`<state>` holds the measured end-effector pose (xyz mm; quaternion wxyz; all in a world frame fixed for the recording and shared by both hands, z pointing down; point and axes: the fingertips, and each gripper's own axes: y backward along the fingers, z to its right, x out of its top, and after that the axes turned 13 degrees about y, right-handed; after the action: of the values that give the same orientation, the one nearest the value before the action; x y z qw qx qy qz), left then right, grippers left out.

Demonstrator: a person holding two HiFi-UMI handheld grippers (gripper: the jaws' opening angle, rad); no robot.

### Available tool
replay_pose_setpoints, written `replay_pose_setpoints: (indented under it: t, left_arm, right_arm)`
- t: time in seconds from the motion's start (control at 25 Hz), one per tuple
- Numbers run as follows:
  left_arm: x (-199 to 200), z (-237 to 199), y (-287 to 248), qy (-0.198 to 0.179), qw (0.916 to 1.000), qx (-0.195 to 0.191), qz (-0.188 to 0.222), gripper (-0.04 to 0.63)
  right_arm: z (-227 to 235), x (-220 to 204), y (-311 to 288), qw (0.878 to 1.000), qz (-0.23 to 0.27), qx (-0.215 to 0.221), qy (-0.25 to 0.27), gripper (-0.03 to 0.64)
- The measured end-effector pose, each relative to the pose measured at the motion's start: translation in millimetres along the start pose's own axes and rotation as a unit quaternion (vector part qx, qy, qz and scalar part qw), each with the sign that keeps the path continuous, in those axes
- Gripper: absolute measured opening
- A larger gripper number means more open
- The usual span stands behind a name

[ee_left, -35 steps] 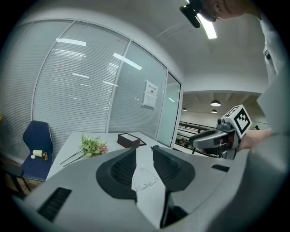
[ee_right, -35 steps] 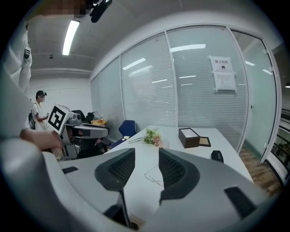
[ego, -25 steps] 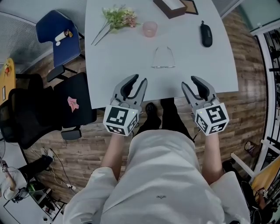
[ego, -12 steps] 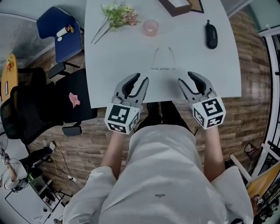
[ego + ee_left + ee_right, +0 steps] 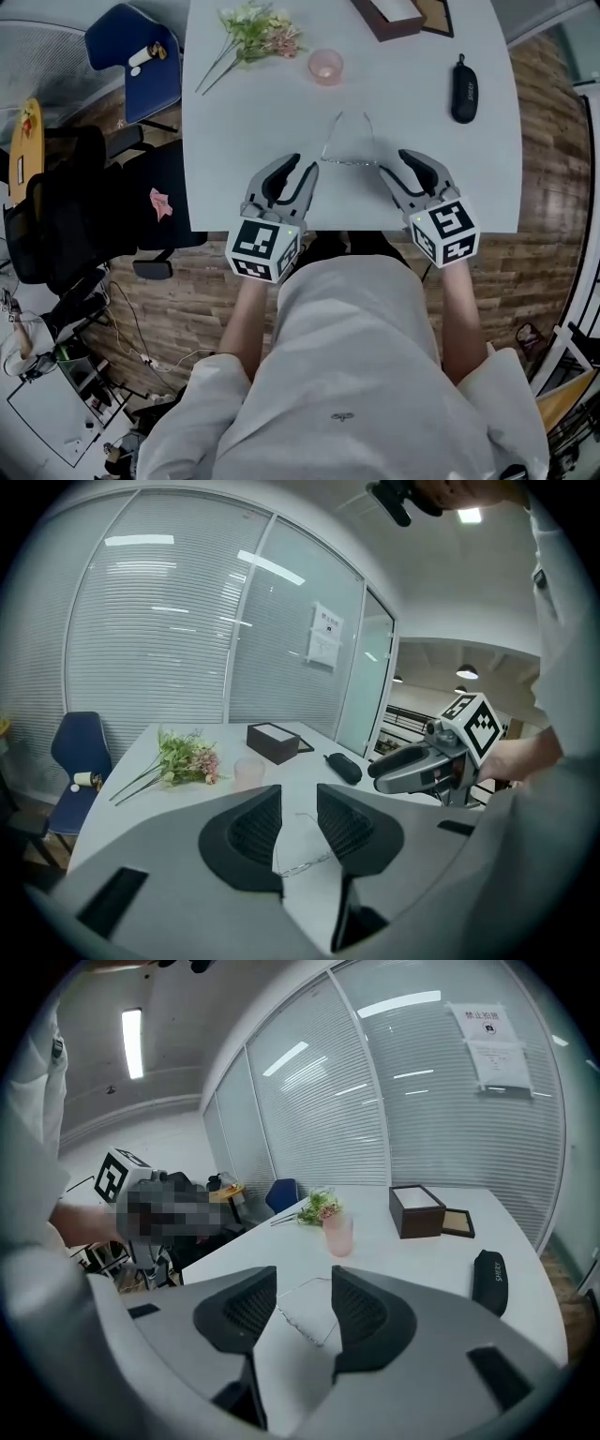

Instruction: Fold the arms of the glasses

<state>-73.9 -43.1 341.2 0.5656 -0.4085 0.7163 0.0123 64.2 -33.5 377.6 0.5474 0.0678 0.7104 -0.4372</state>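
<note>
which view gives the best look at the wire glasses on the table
The head view. There the thin wire-framed glasses lie whole and unobstructed on the white table, with both arms spread open. The left gripper view and the right gripper view each show only a low, partial glimpse of them in the gap between that gripper's jaws.

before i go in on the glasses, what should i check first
1. Glasses arms unfolded: ok, both are spread and point away from the person.
2. Left gripper empty: ok, jaws apart, nothing between them.
3. Right gripper empty: ok, jaws apart, nothing between them.
4. Glasses lined up ahead of both grippers: ok, seen through each pair of jaws.
5. Contact with the frame: cannot tell for the right gripper, whose tip is very close.
6. Cup and case out of the way: ok.
</note>
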Motion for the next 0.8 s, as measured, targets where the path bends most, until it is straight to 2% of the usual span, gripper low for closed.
replay_pose_setpoints:
  t: [0.52, 0.8]
  left_arm:
    - [-10, -17, -42, 0.025, 0.9978, 0.058, -0.019, 0.123]
    - [-29, -23, -49, 0.038, 0.9964, 0.066, -0.038, 0.123]
  right_arm:
    - [32, -31, -36, 0.998, -0.025, 0.065, -0.003, 0.183]
    - [28, -53, -51, 0.995, -0.051, 0.087, -0.017, 0.175]
